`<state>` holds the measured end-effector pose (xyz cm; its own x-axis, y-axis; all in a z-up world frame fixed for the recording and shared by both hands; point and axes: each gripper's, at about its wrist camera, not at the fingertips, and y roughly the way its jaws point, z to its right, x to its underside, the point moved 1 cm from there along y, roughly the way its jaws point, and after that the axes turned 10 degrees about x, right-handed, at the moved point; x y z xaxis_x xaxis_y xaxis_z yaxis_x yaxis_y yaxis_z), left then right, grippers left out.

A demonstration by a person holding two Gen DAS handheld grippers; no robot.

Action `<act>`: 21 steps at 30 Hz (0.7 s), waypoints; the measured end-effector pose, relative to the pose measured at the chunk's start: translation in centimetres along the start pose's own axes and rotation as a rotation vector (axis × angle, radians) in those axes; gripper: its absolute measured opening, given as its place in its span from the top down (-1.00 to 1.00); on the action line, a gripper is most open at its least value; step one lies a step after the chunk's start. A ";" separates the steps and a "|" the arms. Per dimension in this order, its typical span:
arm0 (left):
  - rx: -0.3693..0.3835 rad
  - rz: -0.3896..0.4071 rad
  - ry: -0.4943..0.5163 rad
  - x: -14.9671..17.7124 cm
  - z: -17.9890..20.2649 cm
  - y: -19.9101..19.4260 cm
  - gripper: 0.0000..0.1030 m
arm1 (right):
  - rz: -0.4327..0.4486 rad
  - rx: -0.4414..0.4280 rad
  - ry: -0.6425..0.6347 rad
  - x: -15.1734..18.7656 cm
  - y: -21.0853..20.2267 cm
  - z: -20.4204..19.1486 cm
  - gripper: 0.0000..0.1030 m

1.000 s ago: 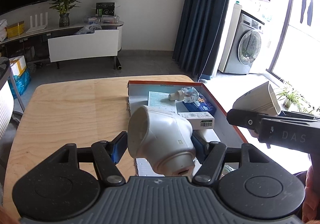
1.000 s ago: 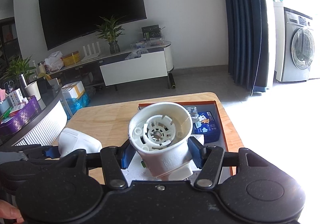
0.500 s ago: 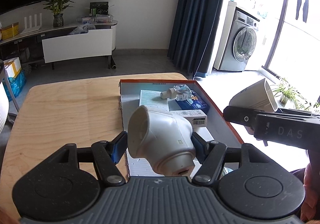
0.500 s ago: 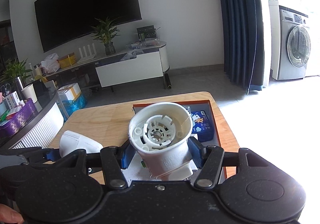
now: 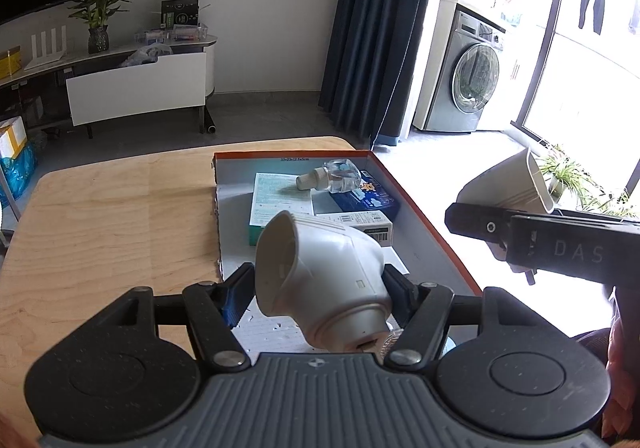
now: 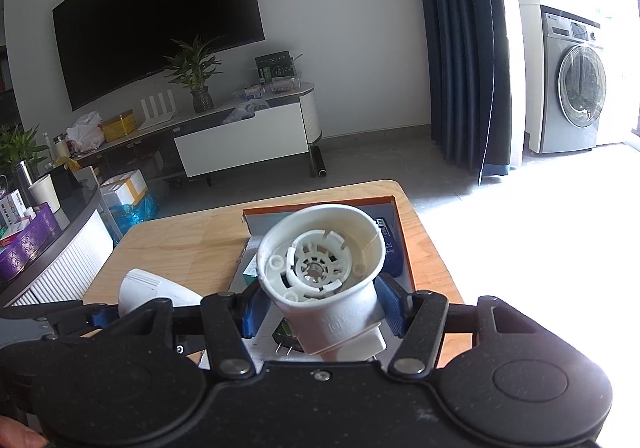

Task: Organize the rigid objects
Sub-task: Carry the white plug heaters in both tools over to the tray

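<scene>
The left gripper (image 5: 320, 284) is clamped on a white elbow-shaped plastic shell (image 5: 320, 280), its blue pads pressing the shell from both sides; the shell's wide open mouth faces up and to the left, and its narrower round end points back toward the camera. The shell hangs above the near end of an orange-rimmed tray (image 5: 424, 208) that lies on the right half of a wooden table (image 5: 112, 216). Inside the tray lie a clear bottle (image 5: 332, 176) on its side with a cream cap, resting partly on a white-and-teal box (image 5: 280, 200), a dark blue packet (image 5: 368, 196) just to the right of it, and a small white box (image 5: 360, 226) with a barcode nearer the camera. The right gripper (image 6: 316, 308) holds a white plug-in base (image 6: 324, 268), gripped at its narrow lower body, with its flared round mouth tilted toward the camera and showing a ribbed inner ring; two metal prongs stick out below it. In the left wrist view this base (image 5: 512, 184) appears at the right, beyond the tray's edge and well apart from the shell. In the right wrist view the shell (image 6: 156, 288) shows at lower left, over the table.
</scene>
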<state>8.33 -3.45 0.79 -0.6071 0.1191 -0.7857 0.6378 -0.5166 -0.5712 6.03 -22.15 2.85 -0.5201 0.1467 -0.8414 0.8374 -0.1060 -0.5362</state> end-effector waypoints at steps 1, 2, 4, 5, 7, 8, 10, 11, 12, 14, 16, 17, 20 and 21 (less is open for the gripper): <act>0.002 -0.001 0.002 0.0 0.1 0.1 -0.32 | 0.000 0.001 0.002 0.0 0.0 0.1 -0.36; 0.005 -0.002 0.004 0.0 0.1 0.1 -0.32 | 0.000 0.003 0.003 0.0 0.0 0.2 -0.36; 0.008 -0.002 0.007 -0.1 0.2 0.2 -0.32 | -0.001 0.006 0.005 0.1 0.1 0.3 -0.36; 0.010 -0.003 0.008 -0.1 0.2 0.2 -0.32 | -0.002 0.007 0.006 0.2 0.1 0.4 -0.36; 0.012 -0.005 0.010 -0.1 0.2 0.3 -0.32 | -0.003 0.009 0.007 0.2 0.1 0.5 -0.36; 0.013 -0.006 0.009 -0.1 0.2 0.4 -0.32 | -0.003 0.010 0.007 0.1 0.1 0.5 -0.36; 0.015 -0.008 0.009 -0.1 0.1 0.5 -0.32 | -0.004 0.012 0.008 0.1 0.2 0.4 -0.36; 0.015 -0.008 0.009 -0.1 0.1 0.6 -0.32 | -0.006 0.013 0.009 0.0 0.3 0.4 -0.36; 0.015 -0.008 0.010 -0.1 0.1 0.6 -0.32 | -0.007 0.014 0.009 0.0 0.3 0.4 -0.36; 0.016 -0.010 0.010 -0.2 0.1 0.7 -0.32 | -0.009 0.016 0.009 0.1 0.4 0.4 -0.36; 0.016 -0.010 0.010 -0.2 0.2 0.8 -0.32 | -0.011 0.016 0.008 0.1 0.4 0.4 -0.36; 0.016 -0.010 0.010 -0.2 0.2 0.8 -0.32 | -0.012 0.015 0.008 0.2 0.5 0.4 -0.36; 0.017 -0.012 0.011 -0.3 0.2 0.9 -0.32 | -0.015 0.016 0.007 0.1 0.6 0.5 -0.36; 0.018 -0.012 0.011 -0.3 0.2 0.9 -0.32 | -0.016 0.017 0.007 0.1 0.6 0.6 -0.36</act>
<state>8.92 -4.13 0.55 -0.6094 0.1347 -0.7813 0.6220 -0.5299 -0.5765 6.41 -22.76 2.37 -0.5318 0.1556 -0.8324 0.8262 -0.1204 -0.5503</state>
